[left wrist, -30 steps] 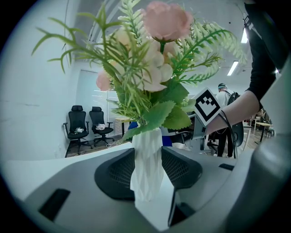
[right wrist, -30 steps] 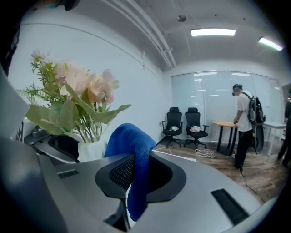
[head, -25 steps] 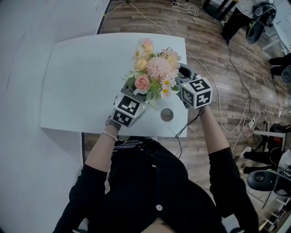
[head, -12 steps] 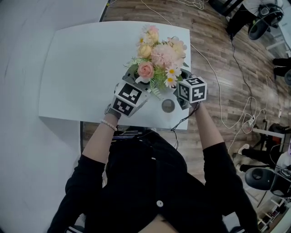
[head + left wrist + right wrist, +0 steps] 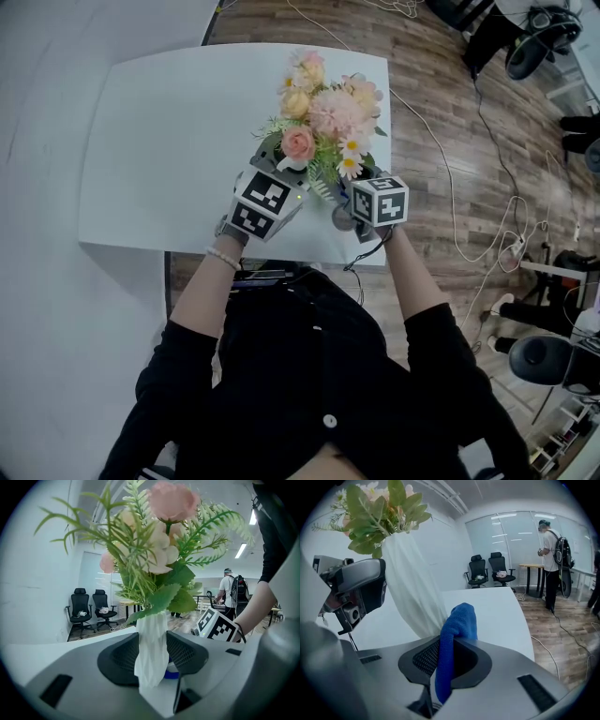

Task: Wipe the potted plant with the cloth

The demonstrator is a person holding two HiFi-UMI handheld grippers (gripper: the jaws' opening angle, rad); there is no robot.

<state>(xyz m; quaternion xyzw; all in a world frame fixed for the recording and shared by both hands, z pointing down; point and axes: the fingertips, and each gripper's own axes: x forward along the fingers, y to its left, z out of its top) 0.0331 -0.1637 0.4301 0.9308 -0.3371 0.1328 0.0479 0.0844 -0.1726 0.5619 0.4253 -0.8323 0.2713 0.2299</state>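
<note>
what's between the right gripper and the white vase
Only the blue cloth clamped in its jaws, its tip by the vase; the right gripper view shows it.

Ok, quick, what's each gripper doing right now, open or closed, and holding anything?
Left gripper: closed on the white vase.
Right gripper: closed on the blue cloth.
</note>
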